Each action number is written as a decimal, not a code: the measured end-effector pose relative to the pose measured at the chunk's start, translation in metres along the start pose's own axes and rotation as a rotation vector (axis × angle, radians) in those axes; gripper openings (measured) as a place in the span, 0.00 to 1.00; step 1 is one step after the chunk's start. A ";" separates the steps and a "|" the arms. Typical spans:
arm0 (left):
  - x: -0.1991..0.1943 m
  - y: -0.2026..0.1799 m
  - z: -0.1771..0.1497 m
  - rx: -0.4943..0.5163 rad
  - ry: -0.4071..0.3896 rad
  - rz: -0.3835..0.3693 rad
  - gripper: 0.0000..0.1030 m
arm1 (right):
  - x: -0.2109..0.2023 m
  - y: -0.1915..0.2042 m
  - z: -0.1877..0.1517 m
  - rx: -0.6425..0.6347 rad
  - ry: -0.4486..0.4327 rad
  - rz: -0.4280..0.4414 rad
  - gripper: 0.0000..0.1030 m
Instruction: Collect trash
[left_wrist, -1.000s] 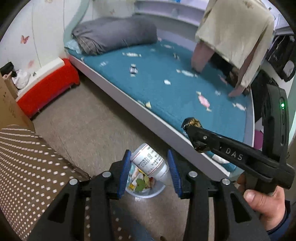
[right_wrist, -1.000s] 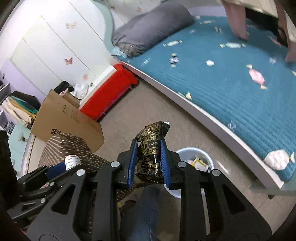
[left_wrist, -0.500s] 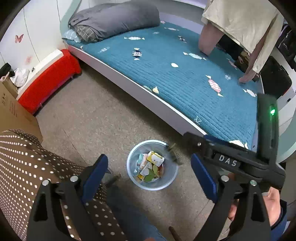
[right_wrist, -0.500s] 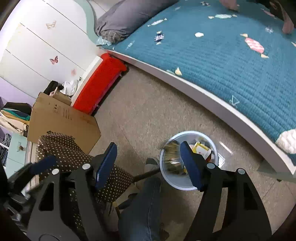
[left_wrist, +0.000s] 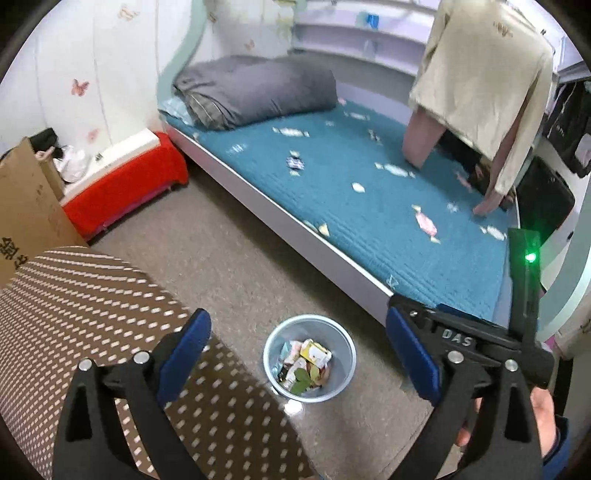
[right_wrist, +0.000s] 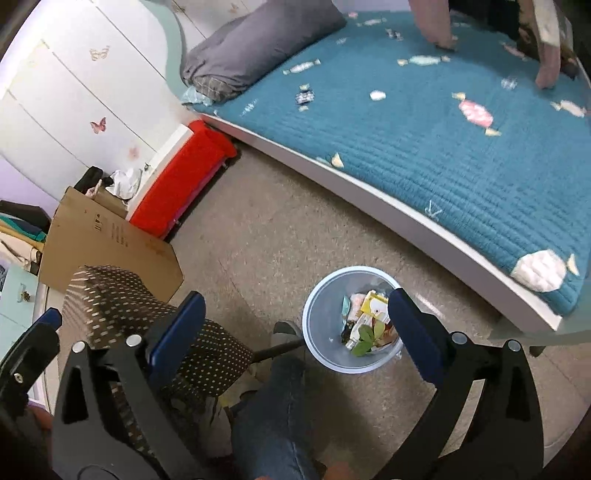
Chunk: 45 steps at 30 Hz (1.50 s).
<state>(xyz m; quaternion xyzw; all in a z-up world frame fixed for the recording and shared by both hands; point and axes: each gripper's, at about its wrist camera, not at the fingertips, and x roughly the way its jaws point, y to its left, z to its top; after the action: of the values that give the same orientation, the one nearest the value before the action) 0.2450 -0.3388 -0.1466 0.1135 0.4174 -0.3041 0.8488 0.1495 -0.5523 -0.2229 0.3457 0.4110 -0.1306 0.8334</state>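
A pale translucent bin (left_wrist: 334, 391) (right_wrist: 314, 334) stands on the floor beside the bed, holding cartons, wrappers, a small bottle and a green leaf (left_wrist: 301, 376) (right_wrist: 364, 334). My left gripper (left_wrist: 297, 332) hangs above it, jaws opening wide, nothing between the blue pads. My right gripper (right_wrist: 295, 306) hovers over the bin's left rim, jaws also opening, nothing between them. Several candy wrappers (left_wrist: 424, 223) (right_wrist: 474, 112) lie scattered on the teal bed cover (left_wrist: 369, 221) (right_wrist: 424, 147).
A dotted brown seat (left_wrist: 92, 295) (right_wrist: 110, 295) sits left of the bin. A cardboard box (right_wrist: 110, 240) and a red box (left_wrist: 125, 184) (right_wrist: 181, 177) stand by the wall. A person (left_wrist: 480, 74) leans over the bed. A jeans-clad leg (right_wrist: 273, 424) is below.
Both grippers went from shut to wide open. The white bottle left the left one and the dark wrapper left the right one, dropping into the bin. Both views then lifted away from the bin.
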 end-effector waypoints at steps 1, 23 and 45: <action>-0.010 0.001 -0.002 -0.004 -0.018 -0.001 0.91 | -0.011 0.006 -0.001 -0.010 -0.014 0.001 0.94; -0.244 0.050 -0.067 -0.111 -0.422 0.322 0.95 | -0.214 0.176 -0.057 -0.341 -0.318 0.134 0.94; -0.376 0.088 -0.121 -0.262 -0.608 0.459 0.95 | -0.309 0.263 -0.126 -0.554 -0.556 0.144 0.94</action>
<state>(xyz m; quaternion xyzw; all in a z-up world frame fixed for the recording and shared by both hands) 0.0458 -0.0568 0.0649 -0.0005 0.1465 -0.0704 0.9867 0.0125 -0.2961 0.0864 0.0872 0.1639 -0.0447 0.9816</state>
